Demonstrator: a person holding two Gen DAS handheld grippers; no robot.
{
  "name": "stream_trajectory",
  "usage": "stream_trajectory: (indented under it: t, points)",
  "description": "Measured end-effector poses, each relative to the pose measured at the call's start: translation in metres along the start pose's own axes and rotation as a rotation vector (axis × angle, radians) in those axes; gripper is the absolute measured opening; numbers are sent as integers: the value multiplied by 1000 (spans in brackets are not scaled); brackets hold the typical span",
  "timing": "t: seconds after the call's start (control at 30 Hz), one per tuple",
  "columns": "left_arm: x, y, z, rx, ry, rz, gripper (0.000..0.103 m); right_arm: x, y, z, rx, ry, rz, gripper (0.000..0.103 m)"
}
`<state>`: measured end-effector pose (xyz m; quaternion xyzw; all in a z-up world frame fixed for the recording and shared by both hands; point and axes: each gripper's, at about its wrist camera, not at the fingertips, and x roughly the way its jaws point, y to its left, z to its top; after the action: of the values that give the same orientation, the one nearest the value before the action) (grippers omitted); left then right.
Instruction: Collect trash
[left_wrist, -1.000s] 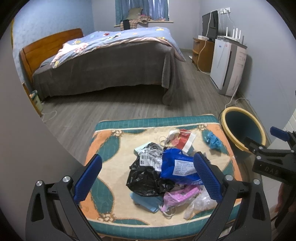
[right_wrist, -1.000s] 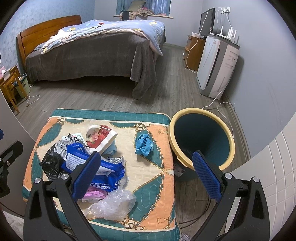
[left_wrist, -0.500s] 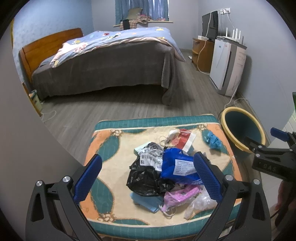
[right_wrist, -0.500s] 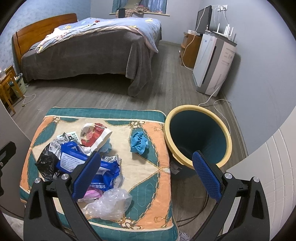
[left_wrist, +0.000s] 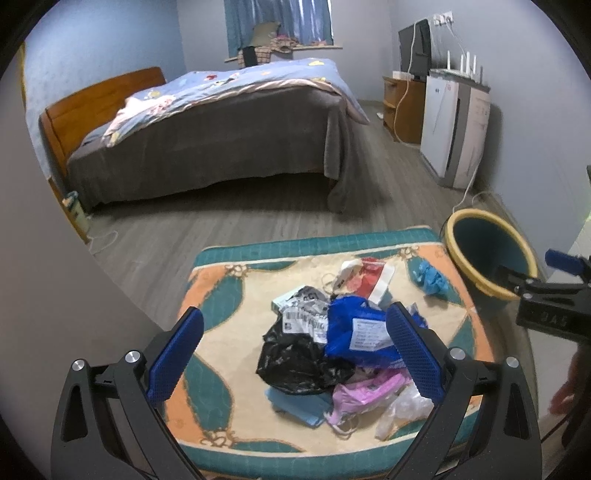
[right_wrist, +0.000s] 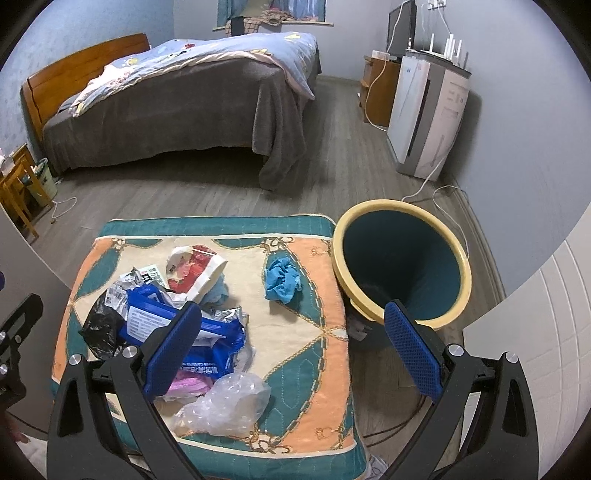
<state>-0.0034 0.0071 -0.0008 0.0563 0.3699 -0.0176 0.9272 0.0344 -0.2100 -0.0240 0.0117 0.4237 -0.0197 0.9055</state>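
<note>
While both claws hover spread wide and empty above the quilted mat (right_wrist: 314, 325), no trash has yet gone into the bin (right_wrist: 402, 258), which stands on the floor touching the mat's right edge. Largest to smallest: smooth, tapering bin with yellow rim; padded mat; heaped pile (left_wrist: 332, 347) of crinkled film, black bag (left_wrist: 295, 358), blue pouch (right_wrist: 207, 343), clear bag (right_wrist: 225, 406); lone blue wad (right_wrist: 282, 278) near the bin. Right gripper (right_wrist: 291, 354) probably should pinch one loose fold, lift clear, release over the bin. Left gripper (left_wrist: 295, 358) waits over the pile.
</note>
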Motion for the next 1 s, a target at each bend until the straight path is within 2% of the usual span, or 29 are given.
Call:
stream_trajectory:
  t: [0.07,0.13,0.2,0.27,0.33,0.43,0.57,0.8,0.93,1.0]
  points:
    - [1,1,-1,-5,-6,-6,98,2,-3,-1,8,10,18,97]
    - [7,1,-1,5,31,-28,98,4,-5,3,17,28,51,97]
    - [13,2,-1,5,41,-41,98,6,-4,7,1,33,49,97]
    - [17,4,1,10,43,-23,98,9,-8,14,-5,26,29,97]
    - [23,8,2,14,39,12,98,16,-10,22,4,32,49,97]
    - [39,19,0,-12,62,25,98,32,-5,26,-12,58,70,97]
    - [68,33,-10,-51,126,21,98,54,0,30,-45,79,67,97]
    - [119,37,-43,-44,236,40,96,105,-2,40,-37,145,97,97]
    - [136,36,-53,-30,260,-7,94,141,-7,41,1,205,107,97]
    - [142,35,-54,-26,274,-38,89,154,-5,40,4,231,120,96]
